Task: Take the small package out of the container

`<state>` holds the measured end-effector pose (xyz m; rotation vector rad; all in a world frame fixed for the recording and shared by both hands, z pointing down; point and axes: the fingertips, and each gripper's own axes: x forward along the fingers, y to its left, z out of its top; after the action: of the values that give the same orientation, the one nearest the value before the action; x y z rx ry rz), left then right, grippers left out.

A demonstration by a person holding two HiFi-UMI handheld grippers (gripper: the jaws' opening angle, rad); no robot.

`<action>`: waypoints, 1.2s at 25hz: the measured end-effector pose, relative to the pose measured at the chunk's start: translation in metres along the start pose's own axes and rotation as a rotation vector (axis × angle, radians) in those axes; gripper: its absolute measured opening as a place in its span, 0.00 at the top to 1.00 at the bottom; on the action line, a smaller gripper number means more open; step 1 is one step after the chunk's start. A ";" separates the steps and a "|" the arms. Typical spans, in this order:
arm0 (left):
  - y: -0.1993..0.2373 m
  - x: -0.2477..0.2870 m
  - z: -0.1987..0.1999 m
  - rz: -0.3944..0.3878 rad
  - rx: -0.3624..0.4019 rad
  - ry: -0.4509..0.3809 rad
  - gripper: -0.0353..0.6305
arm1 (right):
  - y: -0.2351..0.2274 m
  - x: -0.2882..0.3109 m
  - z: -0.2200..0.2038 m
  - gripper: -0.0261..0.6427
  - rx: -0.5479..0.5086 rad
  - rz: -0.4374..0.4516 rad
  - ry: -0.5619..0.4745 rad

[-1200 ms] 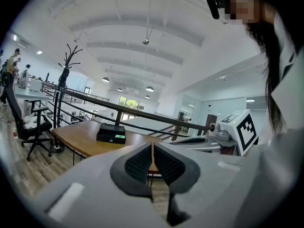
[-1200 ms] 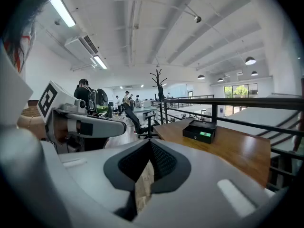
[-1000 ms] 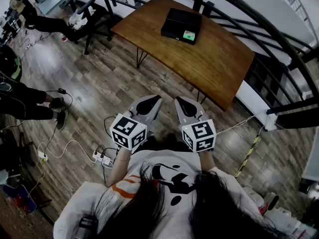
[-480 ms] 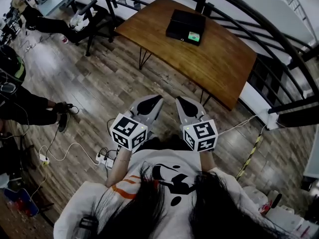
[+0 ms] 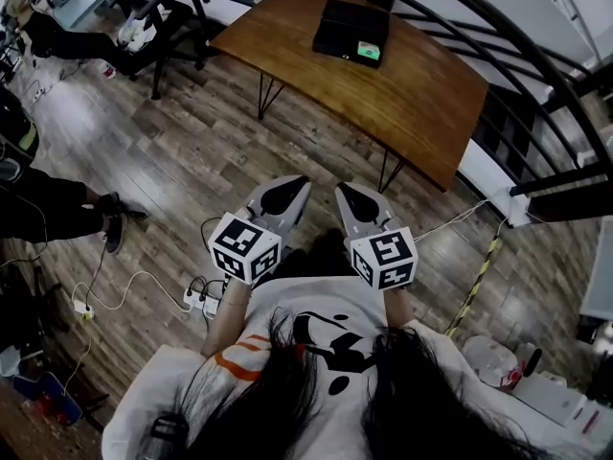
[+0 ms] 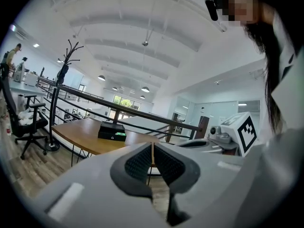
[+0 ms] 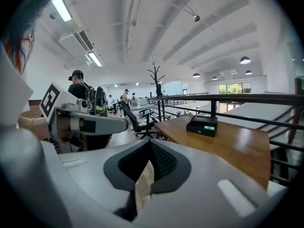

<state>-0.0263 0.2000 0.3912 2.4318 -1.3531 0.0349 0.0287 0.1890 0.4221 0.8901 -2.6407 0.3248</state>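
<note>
A black box-shaped container [image 5: 348, 29] sits at the far end of a wooden table [image 5: 421, 113], with a small green package [image 5: 366, 53] at its near right corner. Both grippers are held close to my chest, well short of the table and above the floor. The left gripper [image 5: 287, 188] and the right gripper [image 5: 347, 192] are shut with nothing between the jaws. In the left gripper view the container [image 6: 111, 131] lies far beyond the shut gripper [image 6: 152, 148]. The right gripper view shows the container [image 7: 203, 125] and green package [image 7: 209, 126] past the shut gripper [image 7: 151, 146].
A black metal railing [image 5: 536, 65] curves behind and to the right of the table. An office chair [image 5: 144, 36] stands at the far left. A person's legs [image 5: 48, 204] reach in from the left. Cables and a power strip [image 5: 196, 300] lie on the wooden floor.
The head view has shifted a little, so the table and container sit slightly higher in the frame. Both grippers stay shut in the same pose.
</note>
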 end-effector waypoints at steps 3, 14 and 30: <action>-0.001 0.007 0.002 -0.016 -0.007 -0.002 0.94 | -0.006 -0.001 0.000 0.93 0.007 -0.013 0.005; 0.030 0.045 0.009 0.003 -0.018 0.001 0.95 | -0.042 0.036 0.003 0.93 0.018 0.016 0.024; 0.088 0.167 0.056 0.065 -0.010 -0.008 0.94 | -0.157 0.108 0.049 0.93 -0.018 0.090 0.021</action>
<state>-0.0169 0.0036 0.3962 2.3810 -1.4324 0.0350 0.0334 -0.0075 0.4353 0.7600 -2.6648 0.3304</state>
